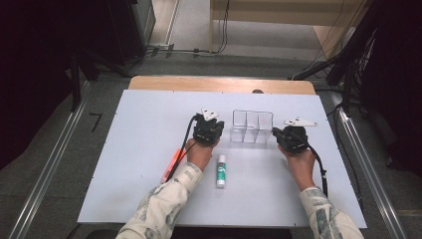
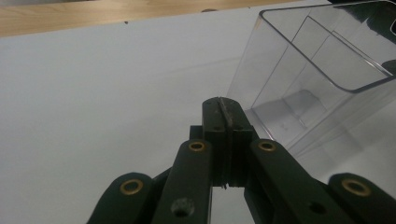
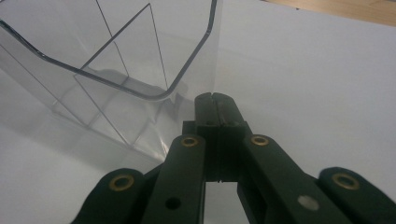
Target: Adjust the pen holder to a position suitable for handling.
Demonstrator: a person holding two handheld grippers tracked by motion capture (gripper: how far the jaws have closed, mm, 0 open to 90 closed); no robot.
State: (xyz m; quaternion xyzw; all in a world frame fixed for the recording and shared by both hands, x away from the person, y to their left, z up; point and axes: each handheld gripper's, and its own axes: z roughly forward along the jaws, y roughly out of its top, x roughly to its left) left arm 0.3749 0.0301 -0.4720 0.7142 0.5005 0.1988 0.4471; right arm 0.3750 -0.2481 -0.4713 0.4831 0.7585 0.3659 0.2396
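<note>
The clear box [image 1: 252, 126] stands at the table's [image 1: 139, 149] centre. L gripper [image 1: 209, 121] at its 9 o'clock, R gripper [image 1: 284, 133] at 3 o'clock, both with jaws together on nothing. A glue stick [image 1: 221, 171] lies at 7 o'clock of the box.

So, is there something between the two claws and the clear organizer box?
Nothing visible. The left claw and right claw, both shut, sit just beside opposite ends of the clear organizer box. The glue stick and orange marker lie nearer the person.
</note>
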